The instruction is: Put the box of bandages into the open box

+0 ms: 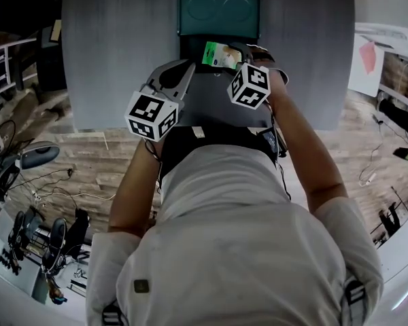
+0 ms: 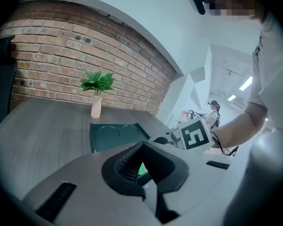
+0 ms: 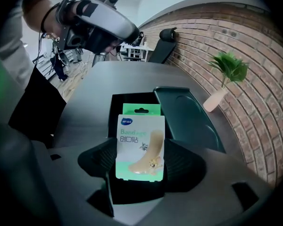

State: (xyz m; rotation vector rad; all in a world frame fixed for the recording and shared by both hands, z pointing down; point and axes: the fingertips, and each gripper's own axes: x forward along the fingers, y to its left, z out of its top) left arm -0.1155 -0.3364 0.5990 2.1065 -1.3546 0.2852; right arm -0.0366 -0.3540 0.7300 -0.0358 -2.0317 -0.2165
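The box of bandages [image 3: 140, 145], green and white with a foot printed on it, stands upright between the pads of my right gripper [image 3: 140, 163], which is shut on it. In the head view the box of bandages [image 1: 219, 54] hangs just in front of the open box [image 1: 197, 45]. That dark open box [image 3: 131, 102] lies on the grey table, its teal lid [image 3: 186, 114] folded back to the far side. My left gripper [image 1: 189, 66] hovers just left of the bandages, jaws together and holding nothing. The teal lid [image 2: 115, 135] also lies beyond my left gripper [image 2: 142, 150].
A small green plant in a pink vase [image 2: 97, 91] stands at the table's far edge by the brick wall. The near table edge [image 1: 88, 129] runs just in front of me. A black chair [image 3: 162, 44] stands at one end, with cables and gear on the floor [image 1: 34, 236].
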